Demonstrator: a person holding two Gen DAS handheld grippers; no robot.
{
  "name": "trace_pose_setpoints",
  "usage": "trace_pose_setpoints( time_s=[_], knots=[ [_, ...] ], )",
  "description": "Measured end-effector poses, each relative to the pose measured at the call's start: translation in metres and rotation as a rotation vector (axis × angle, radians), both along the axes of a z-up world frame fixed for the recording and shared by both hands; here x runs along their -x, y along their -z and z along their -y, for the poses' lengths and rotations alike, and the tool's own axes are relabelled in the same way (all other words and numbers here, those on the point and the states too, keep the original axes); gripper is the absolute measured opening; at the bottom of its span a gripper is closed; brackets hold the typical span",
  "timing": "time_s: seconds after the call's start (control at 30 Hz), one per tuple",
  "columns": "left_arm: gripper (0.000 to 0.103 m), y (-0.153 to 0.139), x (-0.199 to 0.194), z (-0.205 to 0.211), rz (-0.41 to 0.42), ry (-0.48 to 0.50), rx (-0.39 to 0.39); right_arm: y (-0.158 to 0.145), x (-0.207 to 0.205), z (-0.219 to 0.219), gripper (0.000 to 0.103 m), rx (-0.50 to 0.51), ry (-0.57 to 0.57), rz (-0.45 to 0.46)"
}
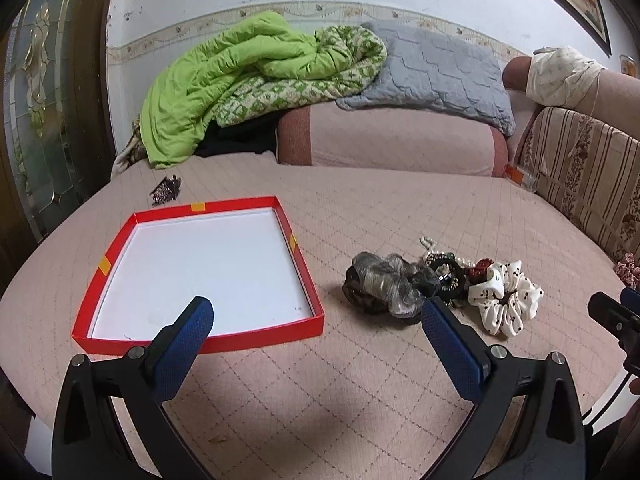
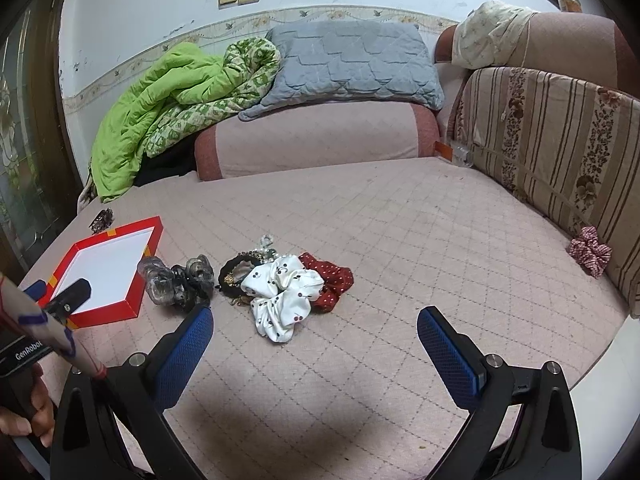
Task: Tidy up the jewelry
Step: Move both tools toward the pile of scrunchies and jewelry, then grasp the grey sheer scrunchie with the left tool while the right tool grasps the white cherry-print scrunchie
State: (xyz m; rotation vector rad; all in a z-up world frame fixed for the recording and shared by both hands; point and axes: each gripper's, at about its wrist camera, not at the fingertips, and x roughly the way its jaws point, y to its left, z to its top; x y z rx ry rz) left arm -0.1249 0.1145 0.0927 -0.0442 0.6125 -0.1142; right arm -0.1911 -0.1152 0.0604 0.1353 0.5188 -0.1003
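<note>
A shallow red box (image 1: 262,334) (image 2: 132,304) with a bare white floor lies on the pink quilted bed. To its right is a heap of hair ties and jewelry: a grey sheer scrunchie (image 1: 386,284) (image 2: 176,280), a black beaded band (image 1: 450,276) (image 2: 236,276), a white cherry-print scrunchie (image 1: 506,300) (image 2: 282,300), a red dotted scrunchie (image 2: 332,280) and a pearl string (image 1: 430,245). My left gripper (image 1: 316,312) hangs open between box and heap, holding nothing. My right gripper (image 2: 314,322) is open just in front of the white scrunchie, also with nothing between its fingers.
A dark hair clip (image 1: 166,192) (image 2: 101,219) lies behind the box. A red checked scrunchie (image 2: 590,252) rests against the striped cushion (image 2: 560,152) at right. A green quilt (image 1: 240,76), a grey pillow (image 1: 432,68) and a pink bolster (image 1: 392,136) line the back. A hand (image 2: 28,408) holds the left tool.
</note>
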Motion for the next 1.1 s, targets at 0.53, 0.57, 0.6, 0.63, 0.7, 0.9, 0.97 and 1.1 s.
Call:
trace_pose_setpoints(
  time_s=[0.53,0.57,0.6,0.63,0.7,0.9,0.97,1.1],
  knots=[
    [0.103,0.021,-0.041,-0.011,-0.122,0.045,0.068,0.03,-0.054,0.017,0.084,-0.209,-0.087,-0.151],
    [0.103,0.022,-0.042,-0.013,-0.122,0.045,0.071,0.031,-0.057,0.015,0.084,-0.205,-0.093,-0.159],
    [0.103,0.021,-0.044,-0.015,-0.128,0.049,0.084,0.032,-0.06,0.015,0.084,-0.202,-0.099,-0.164],
    [0.103,0.021,-0.043,-0.015,-0.12,0.048,0.077,0.032,-0.063,0.013,0.084,-0.2,-0.107,-0.168],
    [0.102,0.019,-0.042,-0.016,-0.106,0.046,0.06,0.033,-0.071,0.01,0.083,-0.195,-0.118,-0.175],
    [0.099,0.015,-0.043,-0.009,-0.078,0.064,0.02,0.034,-0.088,0.006,0.083,-0.194,-0.102,-0.185],
    [0.099,0.014,-0.044,-0.008,-0.07,0.068,0.013,0.035,-0.093,0.006,0.08,-0.197,-0.101,-0.19],
    [0.099,0.012,-0.052,0.001,-0.057,0.087,0.0,0.037,-0.1,0.005,0.073,-0.19,-0.103,-0.209]
  ],
)
